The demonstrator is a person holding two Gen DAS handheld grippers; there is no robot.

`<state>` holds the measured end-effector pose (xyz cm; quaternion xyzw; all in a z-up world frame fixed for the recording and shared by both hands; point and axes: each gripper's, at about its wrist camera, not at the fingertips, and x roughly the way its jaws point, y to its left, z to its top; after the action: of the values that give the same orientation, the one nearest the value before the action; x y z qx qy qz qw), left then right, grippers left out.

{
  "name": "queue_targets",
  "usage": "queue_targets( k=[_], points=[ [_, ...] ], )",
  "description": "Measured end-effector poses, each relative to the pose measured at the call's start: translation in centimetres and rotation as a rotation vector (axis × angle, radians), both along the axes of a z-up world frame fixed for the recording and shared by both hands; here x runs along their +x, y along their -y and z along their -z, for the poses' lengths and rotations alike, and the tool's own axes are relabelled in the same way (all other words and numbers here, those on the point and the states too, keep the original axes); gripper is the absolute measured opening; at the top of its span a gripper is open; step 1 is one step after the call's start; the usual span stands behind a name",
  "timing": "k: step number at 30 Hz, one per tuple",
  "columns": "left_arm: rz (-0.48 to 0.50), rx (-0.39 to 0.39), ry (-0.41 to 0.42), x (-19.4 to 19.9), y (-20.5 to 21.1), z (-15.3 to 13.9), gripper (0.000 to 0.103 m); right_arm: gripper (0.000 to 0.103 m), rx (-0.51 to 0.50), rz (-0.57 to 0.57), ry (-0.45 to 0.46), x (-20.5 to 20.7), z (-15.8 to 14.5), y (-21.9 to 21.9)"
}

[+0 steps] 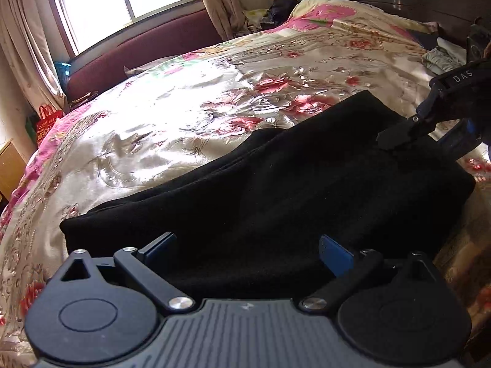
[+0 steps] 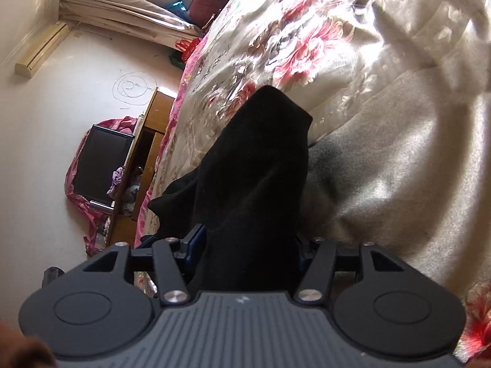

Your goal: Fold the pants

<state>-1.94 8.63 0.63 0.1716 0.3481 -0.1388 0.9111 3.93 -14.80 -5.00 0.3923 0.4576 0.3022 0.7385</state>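
The black pants point(image 1: 276, 184) lie folded in a long band across the floral bedspread point(image 1: 172, 113). My left gripper point(image 1: 248, 248) is open just above the near edge of the pants, its blue-padded fingers wide apart with cloth between them. My right gripper point(image 1: 408, 135) shows at the right of the left wrist view, down on the far end of the pants. In the right wrist view the pants point(image 2: 254, 165) run between the fingers of my right gripper point(image 2: 245, 245), which stand wide apart around a bunched fold. Whether they pinch the cloth is hidden.
The bed fills most of both views. A pile of clothes point(image 1: 438, 58) lies at the far right of the bed. A dark red headboard point(image 1: 147, 49) and window are behind. A wooden cabinet point(image 2: 147, 159) and a black screen point(image 2: 98, 165) stand beside the bed.
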Motion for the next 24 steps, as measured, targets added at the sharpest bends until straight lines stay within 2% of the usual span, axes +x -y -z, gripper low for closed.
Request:
queue_targets(
  k=[1,3,4,5,6,8,10,11,12,13,15,18,24],
  points=[
    [0.007,0.001,-0.006,0.2,0.1,0.1,0.103,0.064,0.026,-0.002,-0.007,0.3,0.2,-0.1],
    [0.02,0.024,-0.019,0.6,0.4,0.7,0.103,0.062,0.031,0.0,-0.019,0.9,0.5,-0.7],
    [0.021,0.04,-0.026,0.8,0.6,0.9,0.103,0.051,0.015,0.012,-0.022,0.9,0.3,-1.3],
    [0.022,0.05,-0.029,1.0,0.8,1.0,0.103,0.027,0.0,0.008,-0.017,0.7,-0.3,-1.9],
    [0.029,0.057,-0.03,0.9,1.1,0.9,0.103,0.023,-0.01,-0.005,0.01,0.3,-1.4,-2.3],
    [0.048,0.069,-0.022,0.6,1.6,0.6,0.103,0.021,0.004,-0.024,0.056,-0.5,-3.1,-2.4],
    [0.061,0.1,-0.042,0.9,2.3,1.1,0.103,0.02,-0.003,-0.036,0.101,-0.6,-3.3,-2.3],
    [0.064,0.11,-0.052,1.1,2.7,1.4,0.103,0.019,-0.007,-0.023,0.07,0.0,-2.3,-2.1],
    [0.062,0.103,-0.055,1.2,3.1,1.4,0.103,0.019,0.007,0.012,-0.007,0.8,-1.1,-1.4],
    [0.06,0.08,-0.065,1.3,3.4,1.2,0.103,0.018,0.048,0.044,-0.068,1.1,-0.1,-0.3],
    [0.069,0.012,-0.104,1.5,4.4,0.7,0.103,0.018,0.108,0.07,-0.06,0.4,-0.1,1.4],
    [0.141,-0.017,-0.104,1.3,7.4,0.5,0.103,0.018,0.102,0.115,-0.019,-1.2,-1.5,4.1],
    [0.302,-0.083,-0.106,1.2,14.0,0.6,0.103,0.018,0.051,0.324,-0.062,-4.9,-2.0,12.1]
  ],
)
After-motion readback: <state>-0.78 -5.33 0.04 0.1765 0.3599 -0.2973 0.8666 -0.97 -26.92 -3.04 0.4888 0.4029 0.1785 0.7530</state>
